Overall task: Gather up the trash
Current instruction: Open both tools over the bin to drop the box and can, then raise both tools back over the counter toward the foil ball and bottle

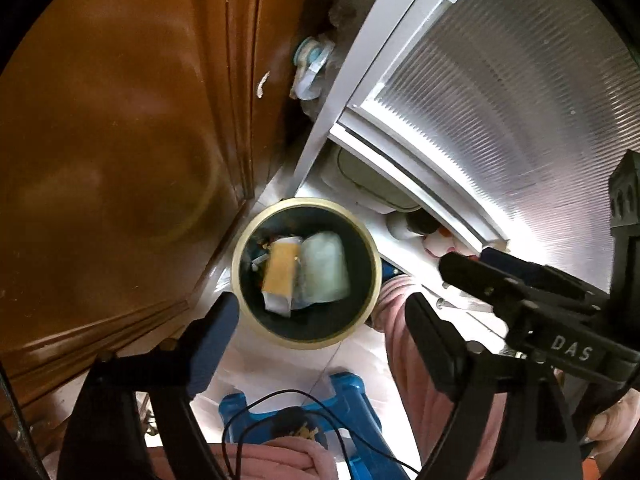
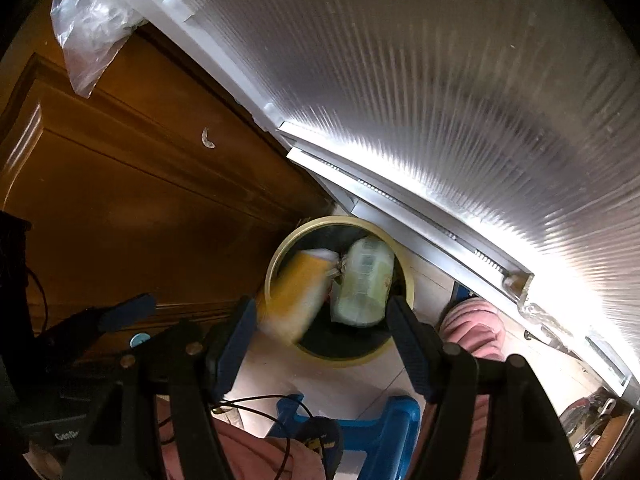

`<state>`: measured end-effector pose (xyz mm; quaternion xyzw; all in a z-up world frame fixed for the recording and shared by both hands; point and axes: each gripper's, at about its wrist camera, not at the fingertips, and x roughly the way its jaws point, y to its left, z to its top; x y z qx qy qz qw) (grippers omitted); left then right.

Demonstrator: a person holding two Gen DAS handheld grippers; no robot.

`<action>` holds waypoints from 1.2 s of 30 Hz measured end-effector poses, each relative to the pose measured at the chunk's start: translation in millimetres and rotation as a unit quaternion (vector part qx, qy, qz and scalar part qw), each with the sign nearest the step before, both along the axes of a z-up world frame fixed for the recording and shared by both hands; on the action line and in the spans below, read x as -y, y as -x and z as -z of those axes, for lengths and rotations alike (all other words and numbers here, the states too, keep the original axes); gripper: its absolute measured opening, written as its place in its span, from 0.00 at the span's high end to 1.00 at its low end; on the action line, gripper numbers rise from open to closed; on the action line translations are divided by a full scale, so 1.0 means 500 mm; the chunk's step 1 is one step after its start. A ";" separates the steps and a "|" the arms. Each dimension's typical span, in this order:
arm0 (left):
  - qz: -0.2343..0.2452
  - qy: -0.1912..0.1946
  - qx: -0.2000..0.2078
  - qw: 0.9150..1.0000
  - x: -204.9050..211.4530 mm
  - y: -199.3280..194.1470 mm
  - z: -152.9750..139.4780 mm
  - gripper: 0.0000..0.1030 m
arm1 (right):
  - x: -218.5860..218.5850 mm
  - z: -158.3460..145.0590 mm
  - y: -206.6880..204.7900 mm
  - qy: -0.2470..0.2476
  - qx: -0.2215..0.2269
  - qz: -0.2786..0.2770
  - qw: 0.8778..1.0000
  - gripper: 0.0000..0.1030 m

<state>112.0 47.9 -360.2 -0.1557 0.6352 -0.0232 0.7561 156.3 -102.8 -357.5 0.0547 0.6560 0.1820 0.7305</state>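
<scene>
The trash bin (image 1: pixel 306 273) is round, dark inside, with a pale yellow rim, and it stands on the light floor in the corner between a brown wooden door (image 1: pixel 120 140) and a ribbed translucent panel (image 1: pixel 500 92) in a white frame. Inside the bin lie a pale green packet (image 1: pixel 326 268) and an orange-yellow packet (image 1: pixel 282 270), side by side, with some smaller scraps under them. In the right wrist view the orange-yellow packet (image 2: pixel 294 300) looks blurred and sits over the near left edge of the rim, and the green one (image 2: pixel 364 282) is beside it. The left gripper (image 1: pixel 320 332) hangs above the bin with its fingers spread wide and nothing between them. The right gripper (image 2: pixel 320 336) is also above the bin, its blue-padded fingers apart and holding nothing. A blue plastic stool (image 1: pixel 344 408) stands near the bin, and a thin black cable (image 1: pixel 280 412) lies across it. Pink fabric (image 1: pixel 404 344) shows to the right of the bin.
</scene>
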 end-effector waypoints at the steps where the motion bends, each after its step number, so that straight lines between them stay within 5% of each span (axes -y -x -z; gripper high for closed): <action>1: 0.000 -0.002 0.001 1.000 0.000 0.003 -0.002 0.18 | 0.000 -0.001 0.000 0.000 0.001 0.000 1.000 0.33; 16: 0.007 -0.039 0.037 0.999 0.016 0.025 -0.071 0.16 | 0.001 -0.059 0.030 -0.017 0.027 -0.006 0.999 0.33; 26: 0.015 -0.028 0.112 0.993 0.036 0.048 -0.247 0.11 | 0.018 -0.209 0.081 -0.025 0.100 -0.048 0.994 0.33; 36: 0.032 -0.018 0.201 0.979 0.051 0.057 -0.431 0.04 | 0.032 -0.363 0.106 -0.019 0.176 -0.075 0.981 0.33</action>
